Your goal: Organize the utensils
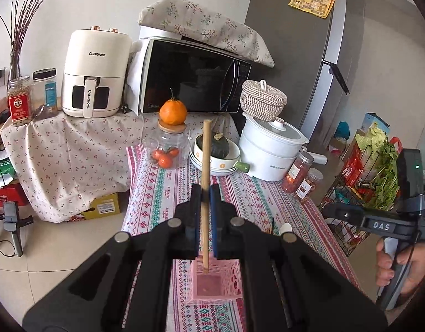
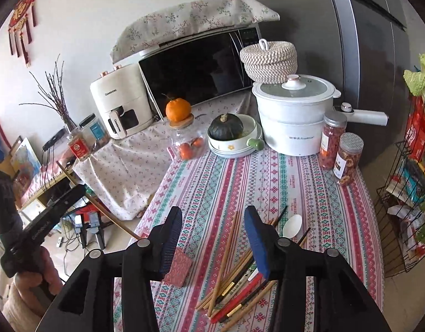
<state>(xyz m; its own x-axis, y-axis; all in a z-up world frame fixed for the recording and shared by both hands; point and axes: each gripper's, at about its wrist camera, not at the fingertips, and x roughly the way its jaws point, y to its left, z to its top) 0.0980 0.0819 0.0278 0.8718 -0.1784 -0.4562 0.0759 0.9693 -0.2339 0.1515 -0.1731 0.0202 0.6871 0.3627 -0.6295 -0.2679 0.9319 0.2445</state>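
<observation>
The left gripper [image 1: 204,193] is clamping 1 wooden chopstick [image 1: 205,160] upright, its tip entering the pink basket [image 1: 212,285]. Keeping it vertical and releasing low should seat it. The right gripper [image 2: 212,238] is hovering half-open, empty, over the pile of chopsticks [image 2: 234,279].

— Behind the white pot [image 2: 292,119]?
— Woven basket [image 2: 269,59], touching the lid; microwave [image 2: 196,74] further left under a floral cloth [image 2: 190,19].
— Left of the pot?
— Stacked bowls [image 2: 234,146] holding a dark squash [image 2: 225,127]; beyond, a glass jar [image 2: 187,141] with an orange [image 2: 178,109] on its lid. Air fryer [image 2: 121,102] well apart, past the jar.
— Right of the pot?
— Two spice jars [image 2: 339,149], just beside. Grey fridge [image 2: 364,41] behind; wire rack [image 2: 406,193] with greens, far right.
</observation>
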